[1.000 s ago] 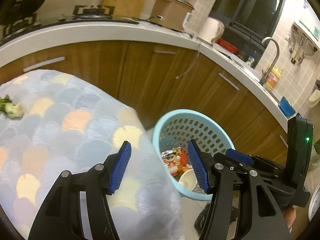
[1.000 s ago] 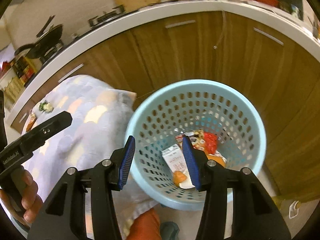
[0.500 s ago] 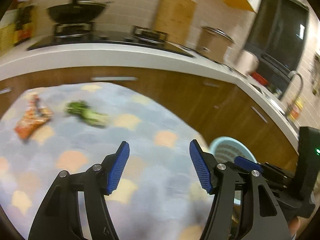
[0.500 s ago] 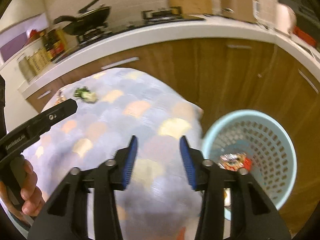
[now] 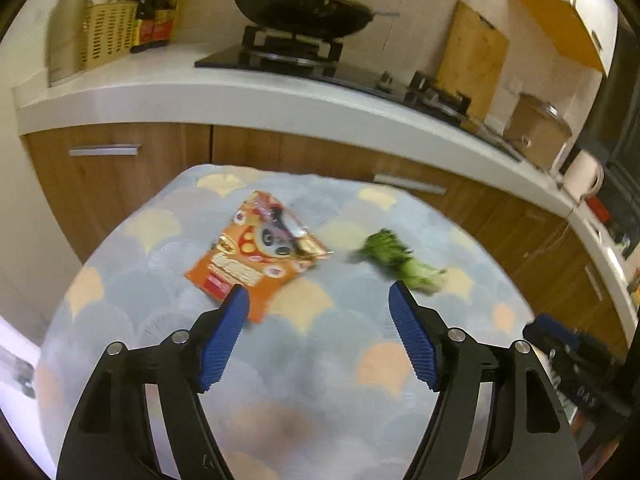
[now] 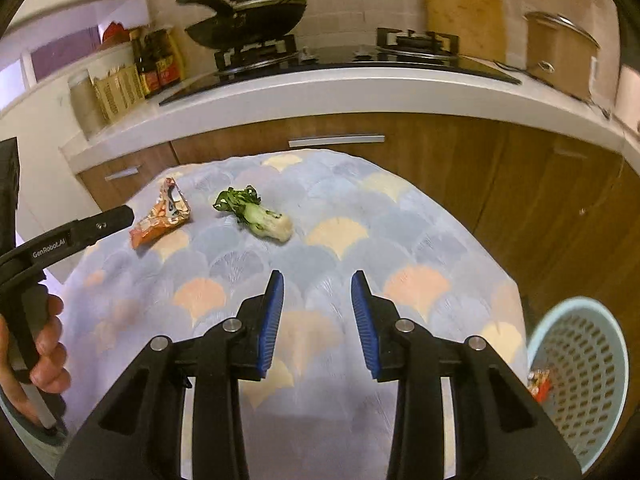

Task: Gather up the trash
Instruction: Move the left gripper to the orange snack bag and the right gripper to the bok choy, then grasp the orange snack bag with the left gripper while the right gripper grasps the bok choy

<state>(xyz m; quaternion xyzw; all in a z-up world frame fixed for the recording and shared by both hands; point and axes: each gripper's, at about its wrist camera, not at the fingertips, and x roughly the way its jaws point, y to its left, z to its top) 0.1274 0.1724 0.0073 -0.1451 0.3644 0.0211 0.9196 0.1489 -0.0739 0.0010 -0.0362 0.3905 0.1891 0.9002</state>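
Observation:
An orange snack wrapper (image 5: 259, 254) lies on the table's scallop-patterned cloth (image 5: 320, 400), with a piece of green bok choy (image 5: 400, 261) to its right. My left gripper (image 5: 320, 334) hovers just short of the wrapper; its jaws are opening and nothing is between them. In the right wrist view the wrapper (image 6: 162, 216) and the bok choy (image 6: 258, 214) lie at the far side of the cloth. My right gripper (image 6: 317, 322) sits over the cloth's middle, jaws narrowing, empty. The light blue basket (image 6: 580, 376) with trash inside stands on the floor at lower right.
A white counter (image 6: 360, 88) with wooden cabinets runs behind the table, carrying a wok on a hob (image 5: 300, 16), bottles, a cutting board and a pot (image 6: 560, 52). A hand (image 6: 44, 356) holds the left gripper's handle at the left edge.
Both grippers swung left from the basket to the table, so wrapper and bok choy came into view. The left jaws widened; the right jaws narrowed.

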